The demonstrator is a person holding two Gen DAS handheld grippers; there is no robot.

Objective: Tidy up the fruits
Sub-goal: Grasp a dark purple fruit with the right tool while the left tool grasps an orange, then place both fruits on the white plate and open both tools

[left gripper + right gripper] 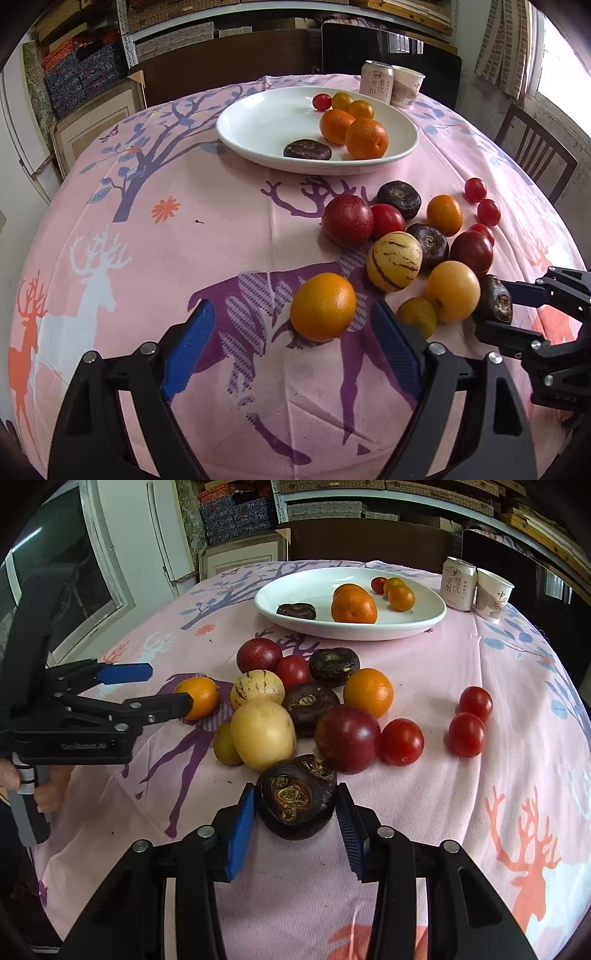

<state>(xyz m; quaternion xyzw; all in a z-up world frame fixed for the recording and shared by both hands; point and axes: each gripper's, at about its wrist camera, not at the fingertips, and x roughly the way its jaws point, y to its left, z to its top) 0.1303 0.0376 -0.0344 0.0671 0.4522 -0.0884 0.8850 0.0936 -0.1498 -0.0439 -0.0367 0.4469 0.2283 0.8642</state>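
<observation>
At the table's near edge, our right gripper (295,814) closes on a water chestnut (295,797), pads touching, apparently to lift it. Our left gripper (291,345) gapes wide around a mandarin (323,306), empty. Farther off, the white plate (258,122) gathers sorted fruit.

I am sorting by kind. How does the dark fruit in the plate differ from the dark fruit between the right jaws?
The plate fruit lies in the white plate, untouched; the near fruit sits on the tablecloth between the right gripper jaws. Both are dark, flattish.
</observation>
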